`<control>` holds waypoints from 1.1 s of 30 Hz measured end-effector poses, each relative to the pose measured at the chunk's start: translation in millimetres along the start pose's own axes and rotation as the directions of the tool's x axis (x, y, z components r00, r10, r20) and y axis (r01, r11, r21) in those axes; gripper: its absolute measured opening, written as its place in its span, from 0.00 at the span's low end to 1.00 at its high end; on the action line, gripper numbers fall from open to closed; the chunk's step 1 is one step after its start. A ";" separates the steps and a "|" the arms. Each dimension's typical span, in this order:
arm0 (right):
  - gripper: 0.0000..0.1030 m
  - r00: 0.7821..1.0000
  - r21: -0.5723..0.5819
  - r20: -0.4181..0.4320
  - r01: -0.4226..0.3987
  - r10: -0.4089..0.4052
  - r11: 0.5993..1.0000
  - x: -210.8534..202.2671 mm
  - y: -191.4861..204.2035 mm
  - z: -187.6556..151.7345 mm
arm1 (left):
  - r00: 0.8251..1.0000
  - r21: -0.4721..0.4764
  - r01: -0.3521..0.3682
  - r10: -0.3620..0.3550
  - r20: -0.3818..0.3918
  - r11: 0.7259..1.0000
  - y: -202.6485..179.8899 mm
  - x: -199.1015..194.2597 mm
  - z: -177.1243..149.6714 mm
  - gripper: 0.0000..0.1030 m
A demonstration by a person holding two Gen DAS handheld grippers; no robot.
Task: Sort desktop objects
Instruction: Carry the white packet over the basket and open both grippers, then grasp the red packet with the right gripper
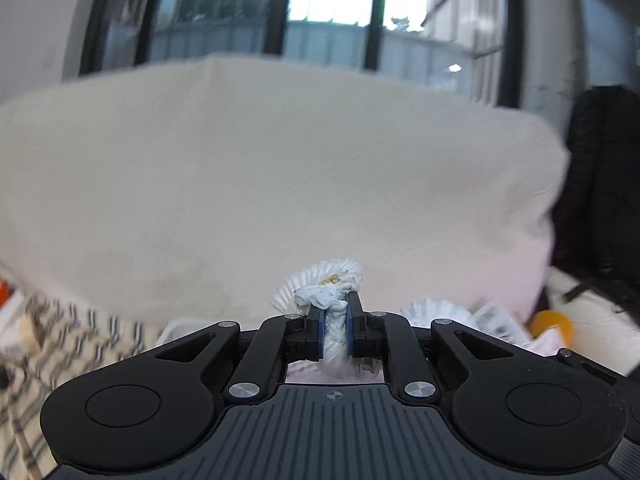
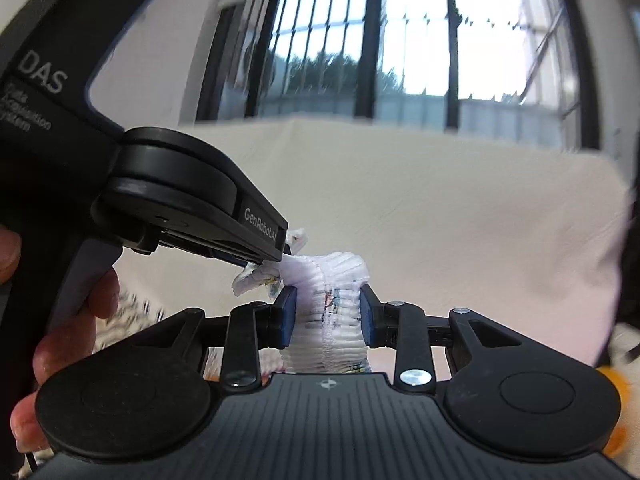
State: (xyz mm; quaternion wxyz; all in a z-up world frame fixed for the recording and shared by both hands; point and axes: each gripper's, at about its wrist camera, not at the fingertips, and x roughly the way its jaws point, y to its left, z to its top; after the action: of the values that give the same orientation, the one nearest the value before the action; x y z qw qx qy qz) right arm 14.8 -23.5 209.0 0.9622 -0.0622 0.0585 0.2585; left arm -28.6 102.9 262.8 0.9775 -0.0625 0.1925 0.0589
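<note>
Both grippers up off the table, pointing roughly level toward the window (image 2: 404,40), slightly nose-down.

Left gripper (image 1: 334,324): jaws pinched nearly together on a twisted wad of the white crinkled wrapper (image 1: 328,288); the pleated edge fans out above the blue pads (image 1: 316,326). In the right wrist view the left gripper (image 2: 276,262) comes in from upper left, seen side-on, tip slanting down to the right, clamped on the wrapper's left end. The person's hand (image 2: 80,312) wraps the handle at the left edge of that view; fingers partly hidden behind the tool body.

Right gripper (image 2: 326,312): jaws partly apart, both pads pressing the sides of a thicker pleated section of the wrapper (image 2: 328,312), some coloured print on it. The wrapper spans between the two tools, held in the air just above and in front of the right gripper.

White cloth-covered table (image 1: 280,168) fills the middle ground in both views, surface bare ahead, far edge under the window. Right table edge drops off next to a dark bag (image 1: 600,184). Low left in the left wrist view: striped cloth (image 1: 60,340), blurred. Low right: more pleated paper (image 1: 436,310) and an orange thing (image 1: 554,322), too blurred to name.
</note>
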 end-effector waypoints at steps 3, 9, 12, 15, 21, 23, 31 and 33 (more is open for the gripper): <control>0.38 0.991 0.038 -0.119 -0.055 0.059 0.998 43.2 3.5 -22.1 | 0.996 -0.021 -0.061 0.059 -0.070 0.998 23.7 41.2 -22.9 0.06; 0.65 0.959 -0.001 -0.274 -0.075 0.072 0.997 83.6 8.4 -64.7 | 0.968 0.003 -0.137 0.134 -0.212 0.991 42.2 104.9 -62.4 0.41; 0.86 0.964 -0.033 -0.258 -0.078 0.067 0.996 74.0 7.4 -72.2 | 0.962 0.040 -0.183 0.187 -0.199 0.982 44.2 107.1 -69.5 0.82; 0.86 0.963 -0.007 -0.257 -0.081 0.077 0.997 63.0 0.6 -75.2 | 0.956 0.053 -0.230 0.236 -0.173 0.972 55.7 96.7 -74.1 0.91; 0.86 0.982 0.131 -0.164 -0.067 0.089 0.989 -2.3 -35.6 -76.3 | 0.966 0.001 -0.217 0.214 -0.147 0.976 61.6 55.6 -70.9 0.91; 0.87 0.986 0.176 -0.157 -0.020 0.049 0.984 -19.6 -65.4 -79.1 | 0.981 -0.029 -0.153 0.148 -0.126 0.988 54.2 34.4 -69.0 0.94; 0.89 0.919 0.517 -0.393 0.246 -0.028 0.820 -55.3 -203.3 -132.0 | 0.968 -0.032 0.210 -0.212 -0.135 0.977 -41.8 -9.4 -95.5 0.98; 0.88 0.902 0.589 -0.431 0.281 0.001 0.758 -53.8 -219.5 -149.6 | 0.950 -0.010 0.263 -0.261 -0.173 0.965 -71.0 -8.5 -113.2 0.98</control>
State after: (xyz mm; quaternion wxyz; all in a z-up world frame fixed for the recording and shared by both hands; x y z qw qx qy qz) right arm 67.4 -260.8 89.0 0.9085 0.2115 0.3361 0.1301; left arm -68.3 15.8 169.2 0.9567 -0.0860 0.2668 -0.0780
